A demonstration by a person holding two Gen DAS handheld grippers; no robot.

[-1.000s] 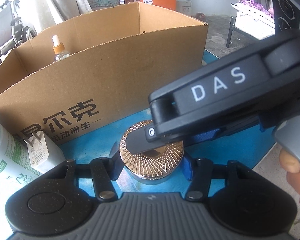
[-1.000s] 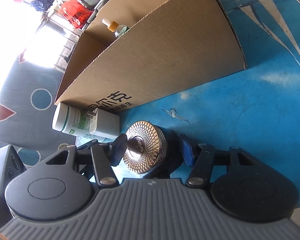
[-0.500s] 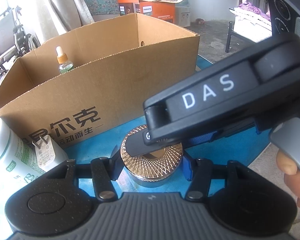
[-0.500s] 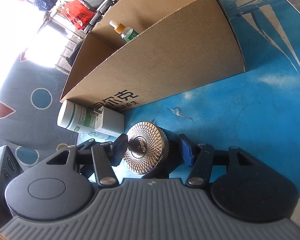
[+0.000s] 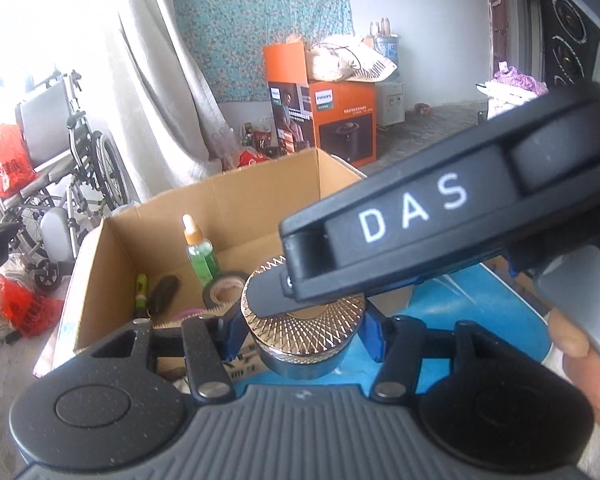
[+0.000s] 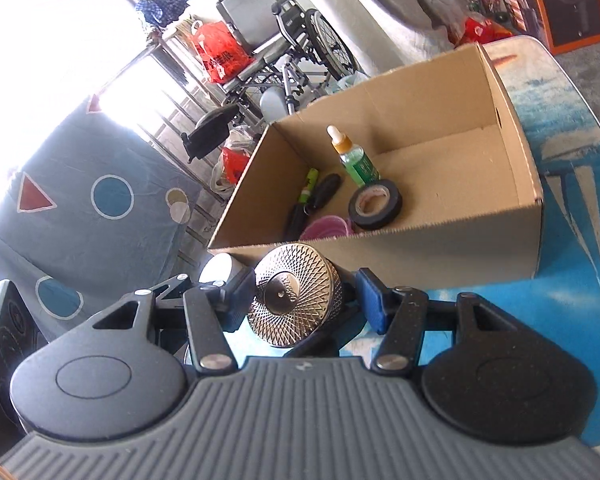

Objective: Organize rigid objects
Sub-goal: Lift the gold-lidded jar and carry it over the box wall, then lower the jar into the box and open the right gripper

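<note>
- The left gripper (image 5: 300, 334) is clamping the round metal tin (image 5: 302, 330) by its side wall, blue pads touching opposite sides, and carrying it off the table at about the height of the box's near rim.
- The right gripper (image 6: 300, 300) is framing the same tin (image 6: 294, 306), tilted lid-on toward its camera; its right pad is standing off the wall, so I cannot tell whether it is gripping.
- Judging by looks, the tin is behaving as stiff, fairly heavy and slick; the smooth side wall is offering the best hold, the engraved lid less so.
- Beyond, the cardboard box (image 6: 452, 252) is holding a tape roll (image 6: 375, 203) and a dropper bottle (image 6: 354, 160), with free floor beside them.
</note>
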